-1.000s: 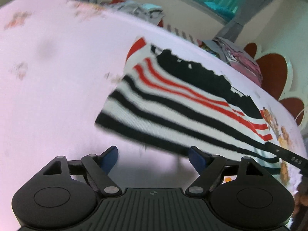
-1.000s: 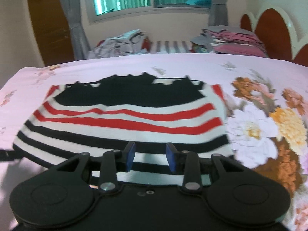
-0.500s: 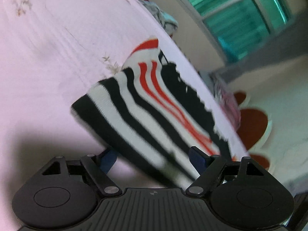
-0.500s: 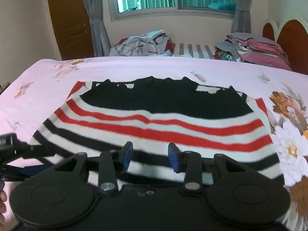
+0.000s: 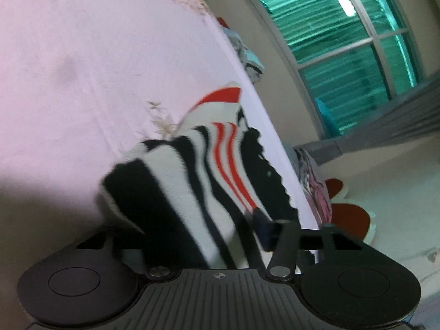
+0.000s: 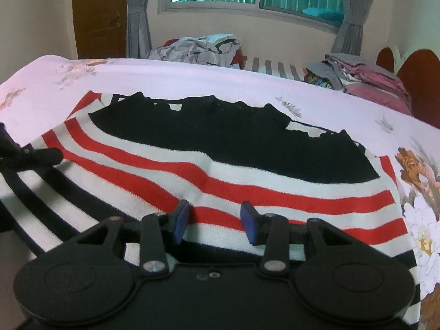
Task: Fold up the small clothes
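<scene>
A small knitted top [image 6: 220, 170] with black, white and red stripes and a black upper part lies on the pink bedsheet [image 6: 170, 79]. In the left wrist view its striped hem corner [image 5: 176, 192] is raised and sits between the fingers of my left gripper [image 5: 192, 231]; the left fingertip is hidden under the cloth. The left gripper also shows at the left edge of the right wrist view [image 6: 30, 156]. My right gripper [image 6: 214, 217] is open with its blue pads over the red and white stripes near the hem.
A crumpled pile of grey clothes [image 6: 198, 48] lies at the bed's far edge. A stack of folded pink and grey clothes [image 6: 363, 75] sits at the far right by the headboard [image 6: 418, 82]. A floral print [image 6: 418, 192] covers the sheet's right side.
My left gripper has moved in onto the hem corner and lifted it, so the cloth now bunches between its fingers. The right gripper has moved forward over the top and its jaws have widened.
</scene>
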Tool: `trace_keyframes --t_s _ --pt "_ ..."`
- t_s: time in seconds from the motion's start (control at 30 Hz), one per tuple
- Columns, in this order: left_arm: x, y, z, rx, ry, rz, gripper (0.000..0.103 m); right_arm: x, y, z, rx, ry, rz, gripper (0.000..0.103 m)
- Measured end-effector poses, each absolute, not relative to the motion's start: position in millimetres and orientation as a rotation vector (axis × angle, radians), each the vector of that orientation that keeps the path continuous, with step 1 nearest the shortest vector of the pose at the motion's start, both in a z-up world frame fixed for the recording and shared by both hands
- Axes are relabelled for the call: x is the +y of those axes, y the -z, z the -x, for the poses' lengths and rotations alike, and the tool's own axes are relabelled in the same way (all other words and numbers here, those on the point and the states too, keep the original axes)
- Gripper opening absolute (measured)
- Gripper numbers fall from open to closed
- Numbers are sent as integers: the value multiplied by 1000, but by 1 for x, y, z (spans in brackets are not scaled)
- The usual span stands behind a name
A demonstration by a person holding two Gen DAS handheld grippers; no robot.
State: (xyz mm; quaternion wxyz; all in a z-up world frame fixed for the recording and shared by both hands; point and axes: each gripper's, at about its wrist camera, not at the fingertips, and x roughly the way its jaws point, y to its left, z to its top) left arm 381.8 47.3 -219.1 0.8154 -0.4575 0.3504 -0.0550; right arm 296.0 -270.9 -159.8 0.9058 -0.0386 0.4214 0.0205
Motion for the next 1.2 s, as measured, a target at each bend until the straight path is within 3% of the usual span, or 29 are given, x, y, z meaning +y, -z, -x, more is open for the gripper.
trace_keyframes --t_s 0.07,0.17,0.37,0.93,1.2 --pt "46 220 -385 747 122 970 44 -268 161 -293 861 -33 94 42" --pt "46 221 -387 758 122 956 33 -265 162 -294 851 -13 97 42" --pt "45 212 -384 750 110 931 20 -265 162 -292 840 -4 96 42" --pt "-48 102 -389 586 281 536 19 -316 146 -296 821 -141 -96 43" --pt "-137 95 -388 616 501 355 19 -399 134 -268 821 -64 -189 44"
